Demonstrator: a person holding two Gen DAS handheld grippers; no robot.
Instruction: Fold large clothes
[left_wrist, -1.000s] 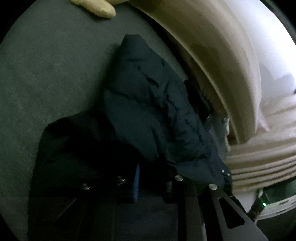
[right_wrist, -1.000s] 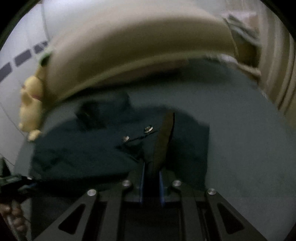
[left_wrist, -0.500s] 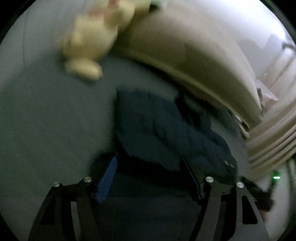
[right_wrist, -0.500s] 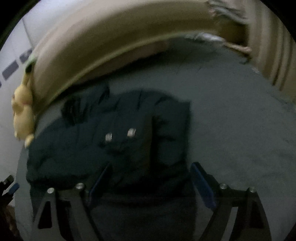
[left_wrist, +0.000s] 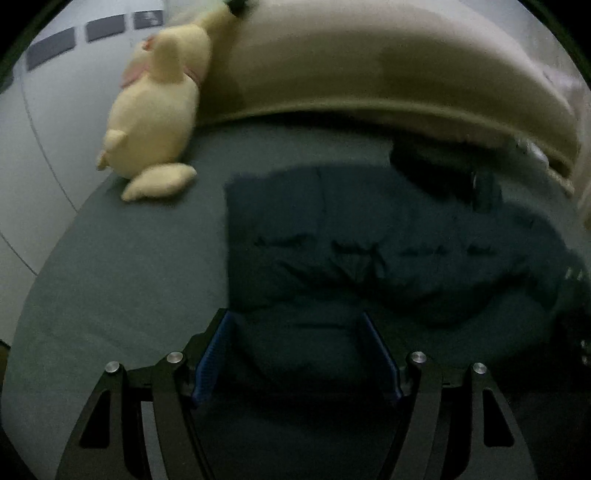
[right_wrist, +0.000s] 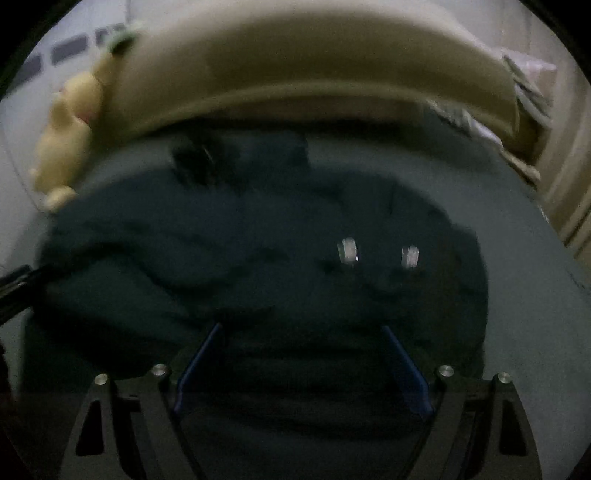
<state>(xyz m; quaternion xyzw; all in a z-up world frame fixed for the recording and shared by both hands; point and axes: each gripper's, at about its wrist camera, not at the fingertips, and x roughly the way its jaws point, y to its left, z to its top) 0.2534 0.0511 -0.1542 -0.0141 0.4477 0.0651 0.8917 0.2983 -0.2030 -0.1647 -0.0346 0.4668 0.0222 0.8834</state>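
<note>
A dark navy padded jacket (left_wrist: 369, 240) lies spread on the grey-green bed (left_wrist: 129, 277), folded over on itself. In the right wrist view the jacket (right_wrist: 240, 240) fills the middle, with two shiny snap buttons (right_wrist: 347, 251) facing up. My left gripper (left_wrist: 295, 317) hovers open over the jacket's near edge, with only fabric beneath and nothing pinched between its blue pads (left_wrist: 210, 362). My right gripper (right_wrist: 301, 328) is likewise open just above the jacket's near side. This view is blurred.
A pale yellow plush toy (left_wrist: 155, 110) leans at the bed's far left against a beige padded headboard (left_wrist: 369, 66). The toy (right_wrist: 66, 133) and the headboard (right_wrist: 295, 74) also show in the right wrist view. Crumpled light cloth (right_wrist: 524, 85) sits far right. Bare bedding (right_wrist: 517, 295) lies right of the jacket.
Both grippers were shut on jacket fabric a second ago; both have opened and let it go. The left view has rolled round to face the headboard. The jacket has settled flat.
</note>
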